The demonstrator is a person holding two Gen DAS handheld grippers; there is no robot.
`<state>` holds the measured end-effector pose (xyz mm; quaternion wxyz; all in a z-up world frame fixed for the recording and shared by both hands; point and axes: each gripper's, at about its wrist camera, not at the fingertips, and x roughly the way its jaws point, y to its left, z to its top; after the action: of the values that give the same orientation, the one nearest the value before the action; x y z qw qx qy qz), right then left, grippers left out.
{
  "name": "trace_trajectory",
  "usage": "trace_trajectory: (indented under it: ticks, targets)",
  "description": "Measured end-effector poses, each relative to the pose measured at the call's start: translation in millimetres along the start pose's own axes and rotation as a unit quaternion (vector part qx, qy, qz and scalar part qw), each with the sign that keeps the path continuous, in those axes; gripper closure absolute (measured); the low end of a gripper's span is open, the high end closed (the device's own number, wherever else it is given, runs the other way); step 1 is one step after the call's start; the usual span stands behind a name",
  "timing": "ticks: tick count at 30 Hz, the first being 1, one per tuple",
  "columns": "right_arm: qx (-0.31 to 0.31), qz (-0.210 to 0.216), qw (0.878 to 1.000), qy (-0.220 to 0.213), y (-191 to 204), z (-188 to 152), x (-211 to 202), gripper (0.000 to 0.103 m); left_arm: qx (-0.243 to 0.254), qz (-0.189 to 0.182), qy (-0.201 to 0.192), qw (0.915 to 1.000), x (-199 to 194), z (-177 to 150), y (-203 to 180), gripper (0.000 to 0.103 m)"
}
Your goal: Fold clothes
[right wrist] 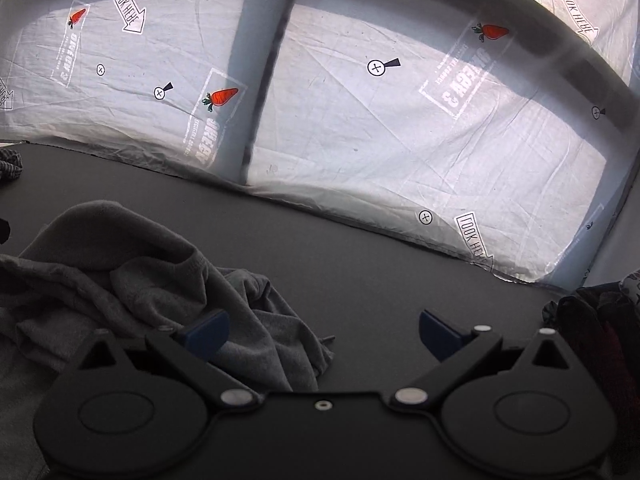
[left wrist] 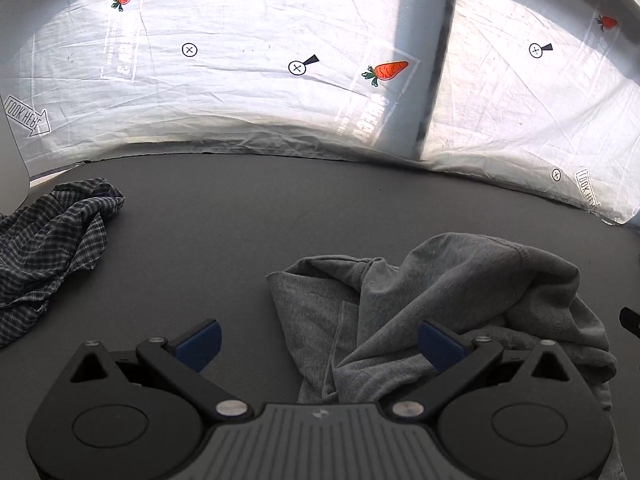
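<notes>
One dark surface (left wrist: 240, 220) carries three garment heaps: one crumpled grey shirt (left wrist: 460, 292) at centre, between your tools; one checked shirt (left wrist: 48, 240) bunched at the left edge; one dark red pile (right wrist: 600, 340) at the right. Your left hand-held gripper (left wrist: 318, 344) and right hand-held gripper (right wrist: 324, 334) both stand spread, empty.

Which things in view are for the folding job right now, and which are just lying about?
For the job:
- crumpled grey garment, between both grippers
- left hand-held gripper, open
- right hand-held gripper, open
- dark table

Lying about:
- checked shirt, heaped at far left, possibly next
- dark red clothes, far right edge
- printed white sheet behind
</notes>
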<state>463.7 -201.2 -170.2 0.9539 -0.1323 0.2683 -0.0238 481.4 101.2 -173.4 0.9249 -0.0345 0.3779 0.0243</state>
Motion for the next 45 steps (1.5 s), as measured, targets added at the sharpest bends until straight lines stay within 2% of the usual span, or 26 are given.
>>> trace_trajectory:
  ticks: [1,9,12,18,25,31,35,38,45]
  targets:
    - [0.007,-0.002,1.0,0.004,-0.8,0.9,4.8,0.001,0.003,0.01,0.003,0.9999,6.2,0.7,-2.4,0.0]
    - [-0.023,0.014,0.992,0.124,18.7,-38.0,55.2,0.001,0.065,0.048,0.049,0.9955,35.1,-31.5,-12.7,0.0]
    - [-0.016,0.016,0.993,0.116,22.8,-45.4,54.7,0.0,0.088,0.062,0.066,0.9921,45.9,-43.5,-16.4,0.0]
    - [0.013,0.023,0.991,0.129,16.3,-45.5,53.8,0.0,0.06,0.058,0.081,0.9932,43.1,-40.2,-9.7,0.0]
    - [0.055,0.059,0.986,0.149,1.2,-64.8,23.3,0.001,0.016,0.034,0.088,0.9954,3.8,-62.5,4.7,0.0]
    - [0.083,0.096,0.975,0.182,-6.9,-97.1,-13.9,0.021,0.019,0.029,0.12,0.9922,-30.3,-111.3,12.8,0.001]
    - [0.128,0.113,0.965,0.199,-18.5,-117.3,-34.4,0.027,-0.023,0.018,0.127,0.9915,-50.1,-132.7,22.5,0.002]
    - [0.151,0.124,0.96,0.202,-23.5,-128.2,-49.4,0.029,-0.048,0.013,0.128,0.9905,-65.4,-145.8,29.0,0.004]
    - [0.204,0.151,0.945,0.208,-35.2,-153.2,-84.0,0.029,-0.039,0.007,0.136,0.9899,-93.3,-173.5,26.2,0.006]
